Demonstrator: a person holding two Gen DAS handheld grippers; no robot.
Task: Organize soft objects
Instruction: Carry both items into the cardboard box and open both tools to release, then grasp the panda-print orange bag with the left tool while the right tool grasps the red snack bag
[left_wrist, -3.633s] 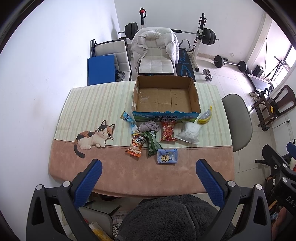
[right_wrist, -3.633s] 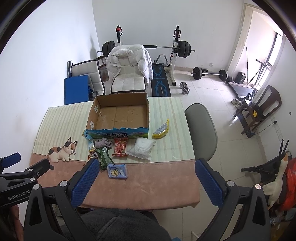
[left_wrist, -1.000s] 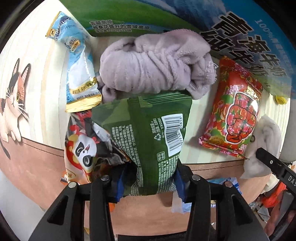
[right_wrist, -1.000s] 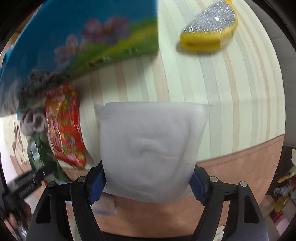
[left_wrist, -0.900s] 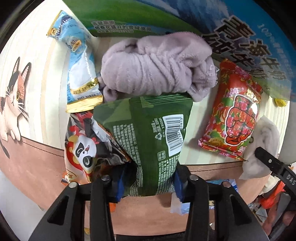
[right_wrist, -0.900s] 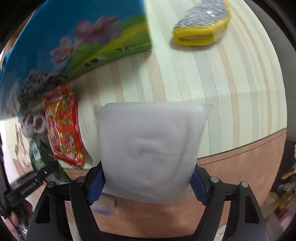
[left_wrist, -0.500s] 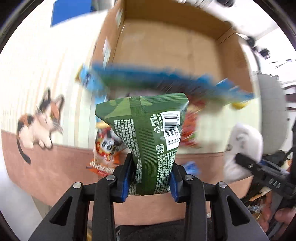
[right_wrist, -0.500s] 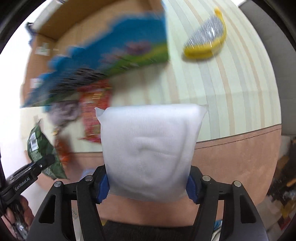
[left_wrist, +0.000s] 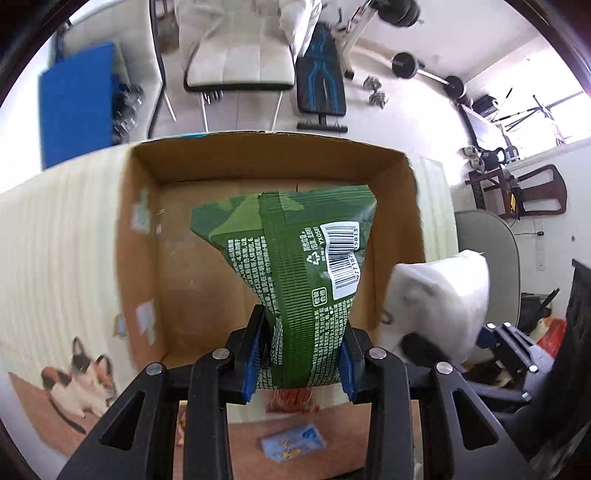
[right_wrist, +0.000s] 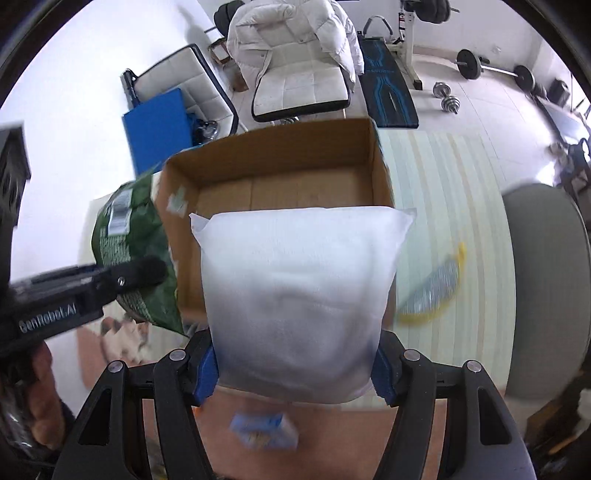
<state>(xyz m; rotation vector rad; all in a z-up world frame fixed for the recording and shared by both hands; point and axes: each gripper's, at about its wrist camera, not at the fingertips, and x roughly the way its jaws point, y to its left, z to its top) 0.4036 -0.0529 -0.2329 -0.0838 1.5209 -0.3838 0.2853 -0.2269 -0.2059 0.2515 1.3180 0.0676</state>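
Our left gripper (left_wrist: 300, 363) has its two blue-padded fingers (left_wrist: 252, 363) pressed in on the lower part of a green snack bag (left_wrist: 295, 273), which is squeezed narrow where they bite and flares wider above. The bag stands upright out of the jaws with its barcode side facing the camera, and it hangs in the air over the open cardboard box (left_wrist: 144, 258), whose brown floor shows behind it.

Our right gripper (right_wrist: 297, 371) is closed only as far as its load allows: the blue pads (right_wrist: 206, 369) pinch the bottom corners of a plump white pillow pack (right_wrist: 299, 295), which is much wider than the green bag and keeps the fingers well apart. The pack fills the middle of the right wrist view and sits in front of the box's near wall, raised off the table; we cannot tell whether it is already past the rim.

In the right wrist view the left gripper comes in from the left edge with the green bag beside the box's left corner. In the left wrist view the white pack shows just off the box's right wall.

On the striped tablecloth (right_wrist: 443, 192) a yellow-edged silver packet (right_wrist: 432, 291) lies to the right of the box, blurred. A small blue packet (left_wrist: 293, 441) lies on the pink border nearer to us, and a strip of red wrapper (left_wrist: 291, 400) peeks out below the green bag.
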